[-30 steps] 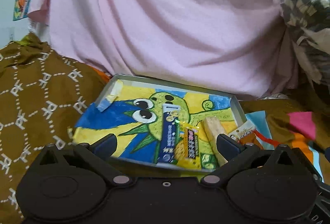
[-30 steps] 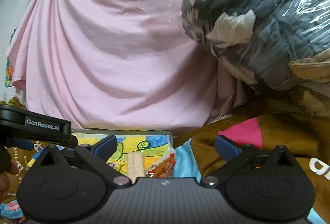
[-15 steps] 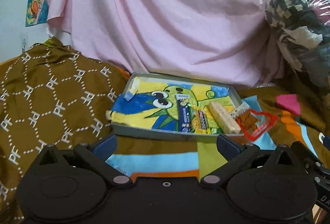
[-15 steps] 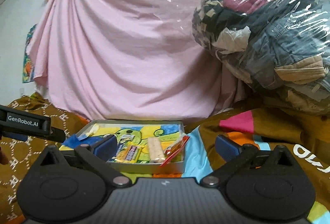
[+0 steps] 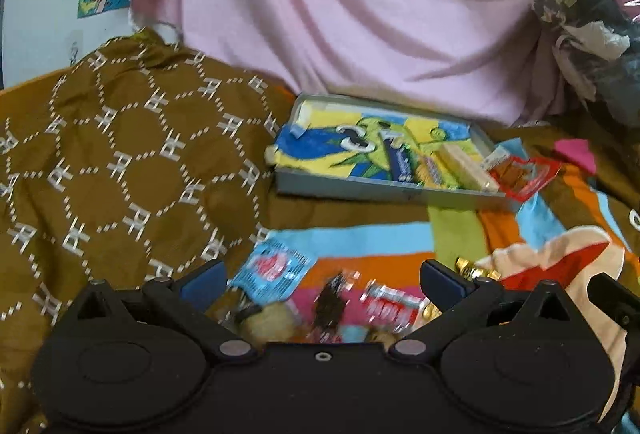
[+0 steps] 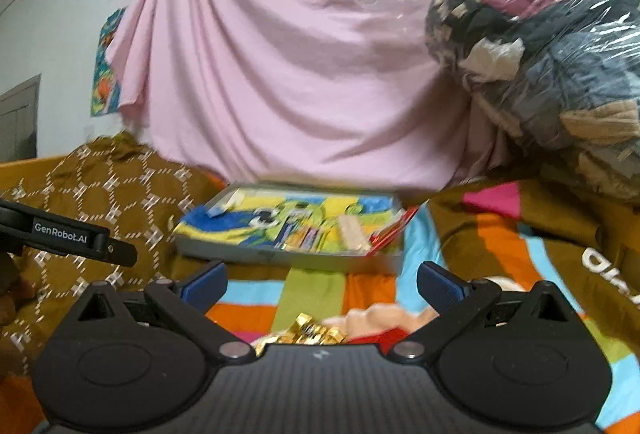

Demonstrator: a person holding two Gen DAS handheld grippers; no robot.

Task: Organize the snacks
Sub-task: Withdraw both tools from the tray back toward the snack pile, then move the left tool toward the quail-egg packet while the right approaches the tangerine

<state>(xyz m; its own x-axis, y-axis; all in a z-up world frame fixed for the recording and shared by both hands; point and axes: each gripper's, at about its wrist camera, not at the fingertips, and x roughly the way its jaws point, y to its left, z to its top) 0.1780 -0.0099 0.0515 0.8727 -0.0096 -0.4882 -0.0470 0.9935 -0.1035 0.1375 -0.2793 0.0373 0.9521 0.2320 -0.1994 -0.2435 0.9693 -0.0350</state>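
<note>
A grey tray (image 5: 360,192) with a yellow-blue cartoon towel lies on the striped blanket; it also shows in the right wrist view (image 6: 224,250). In it lie a dark blue bar (image 5: 400,160), a yellow packet (image 5: 430,170) and a beige wafer bar (image 5: 466,164). A red packet (image 5: 528,172) hangs over its right edge. My left gripper (image 5: 322,282) is open, above loose snacks: a light blue packet (image 5: 272,272), a red-white packet (image 5: 390,304) and gold candies (image 5: 474,270). My right gripper (image 6: 322,284) is open above gold-wrapped candies (image 6: 308,332).
A brown patterned cushion (image 5: 120,162) rises at the left. A pink sheet (image 5: 340,14) hangs behind the tray. A plastic-wrapped bundle of clothes (image 6: 540,66) sits at the right. The left gripper's body (image 6: 64,234) shows at the right wrist view's left edge.
Both grippers have pulled back from the tray, which now looks farther off. Loose snacks on the blanket have come into view under them. Both stay open.
</note>
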